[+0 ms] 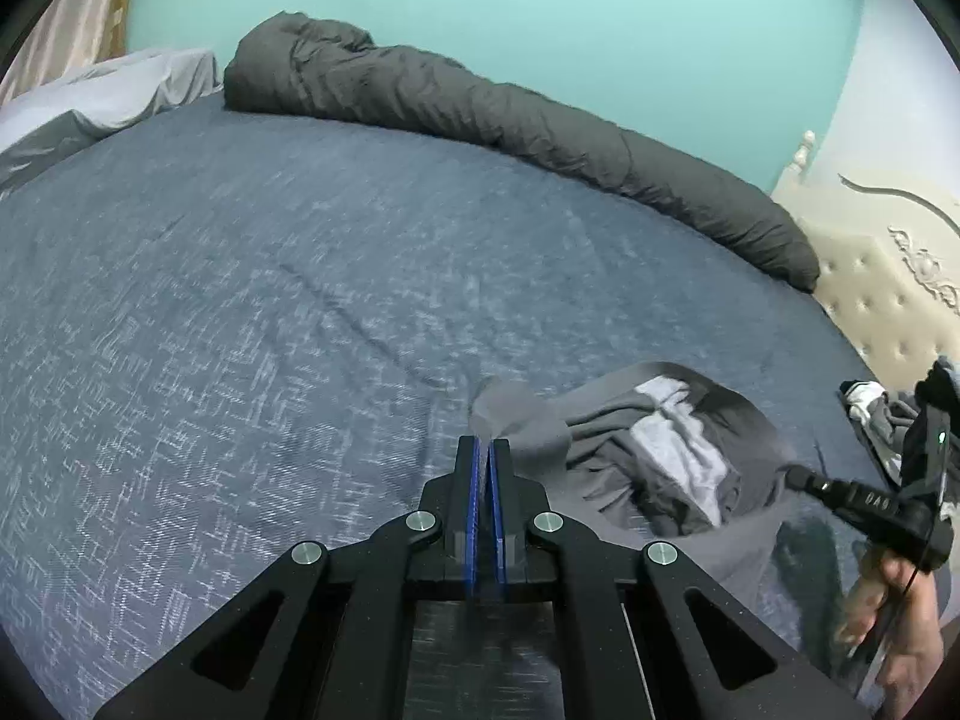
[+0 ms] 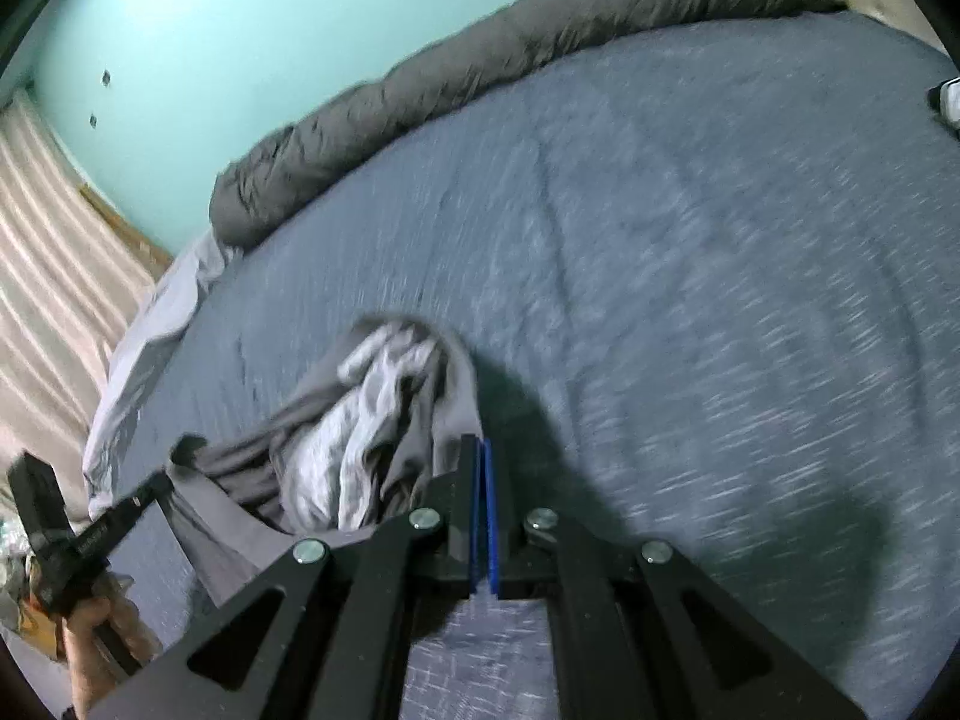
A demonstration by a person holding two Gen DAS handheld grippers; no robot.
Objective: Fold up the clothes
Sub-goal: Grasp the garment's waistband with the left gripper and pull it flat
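A crumpled grey garment [image 1: 606,456] with a pale lining [image 2: 360,420] hangs slack between both grippers just above the bed. In the left wrist view my left gripper [image 1: 483,443] is shut on one edge of the cloth, which bunches right at its blue pads. My right gripper [image 1: 793,475] comes in from the right, pinching the other end. In the right wrist view my right gripper [image 2: 480,444] is shut on the garment's hem, and the left gripper [image 2: 167,481] holds the far corner at lower left.
The bed [image 1: 252,300] has a blue-grey patterned cover. A rolled dark grey duvet [image 1: 480,102] lies along its far edge by the teal wall. A pale pillow [image 1: 114,90] is far left; a cream tufted headboard [image 1: 882,306] and more clothes [image 1: 870,414] are right.
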